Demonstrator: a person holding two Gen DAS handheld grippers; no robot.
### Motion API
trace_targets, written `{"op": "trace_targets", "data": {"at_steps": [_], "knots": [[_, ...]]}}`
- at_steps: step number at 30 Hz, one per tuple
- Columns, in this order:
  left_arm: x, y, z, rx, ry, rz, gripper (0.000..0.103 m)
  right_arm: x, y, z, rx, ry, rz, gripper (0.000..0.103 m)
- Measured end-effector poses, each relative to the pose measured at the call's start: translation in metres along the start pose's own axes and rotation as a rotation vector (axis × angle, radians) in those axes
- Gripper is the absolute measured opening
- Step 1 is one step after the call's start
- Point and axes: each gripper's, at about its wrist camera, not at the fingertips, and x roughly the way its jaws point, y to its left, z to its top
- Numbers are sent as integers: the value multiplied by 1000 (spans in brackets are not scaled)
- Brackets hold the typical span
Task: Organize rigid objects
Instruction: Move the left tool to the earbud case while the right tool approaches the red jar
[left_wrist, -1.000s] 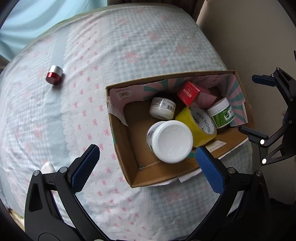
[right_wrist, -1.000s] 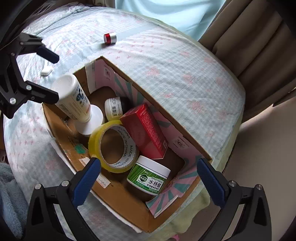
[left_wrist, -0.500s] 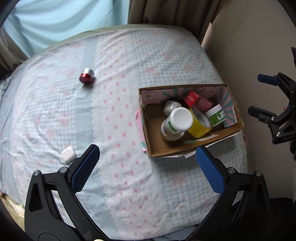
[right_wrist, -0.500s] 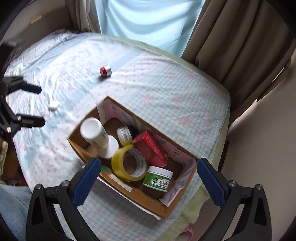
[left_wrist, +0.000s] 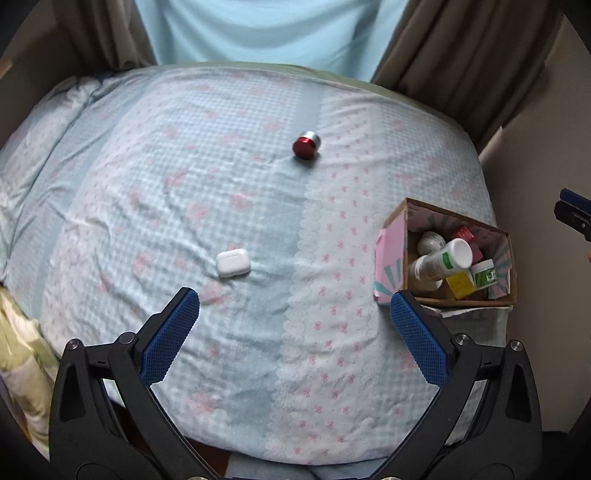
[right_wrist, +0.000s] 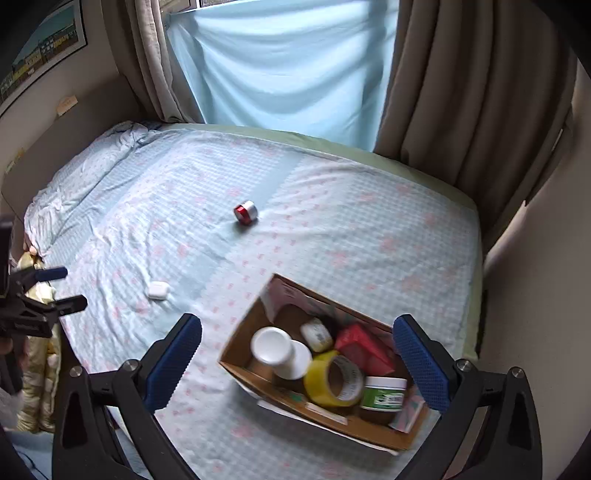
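A cardboard box (right_wrist: 258, 384) of rigid household items sat near the right edge of a bed (left_wrist: 229, 192) covered in a pale blue checked sheet with pink bows. Packed inside were a white bottle (right_wrist: 275, 349) leaning upright, a roll of yellow tape (right_wrist: 334, 378), a red carton (right_wrist: 364, 349), a green-labelled jar (right_wrist: 384, 393) and a small white jar (right_wrist: 317, 334). In the left wrist view the bottle (left_wrist: 445, 258) slanted across the box (left_wrist: 393, 258), above the tape (left_wrist: 460, 286) and beside the green-labelled jar (left_wrist: 485, 273).

Two items lay loose on the sheet, well apart from the box and from each other: a small red-and-silver jar (left_wrist: 306, 144) on its side towards the far end of the bed, and a white earbud case (left_wrist: 233, 263) nearer the foot. The right wrist view showed the same red-and-silver jar (right_wrist: 245, 213) and earbud case (right_wrist: 158, 290).

The left gripper (left_wrist: 295, 332) hung above the sheet, its blue-padded fingers (left_wrist: 170, 336) spread wide and holding nothing. The right gripper (right_wrist: 297, 356) hovered over the box, likewise spread wide and empty. Brown curtains (right_wrist: 469, 92) and a light blue drape (right_wrist: 291, 62) hung behind the bed.
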Motion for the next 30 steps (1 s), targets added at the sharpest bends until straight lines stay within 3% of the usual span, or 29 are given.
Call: {"op": "trace_targets", "data": {"at_steps": [6, 12, 21, 30], "knots": [[6, 57, -8, -109, 5, 34, 103, 24, 44, 35, 26, 23, 42, 103], [36, 86, -7, -179, 33, 51, 103, 76, 82, 78, 5, 76, 71, 103], [122, 98, -2, -251, 70, 88, 102, 191, 105, 126, 88, 201, 49, 103], [220, 94, -8, -297, 49, 135, 101, 310, 104, 135, 221, 270, 49, 103]]}}
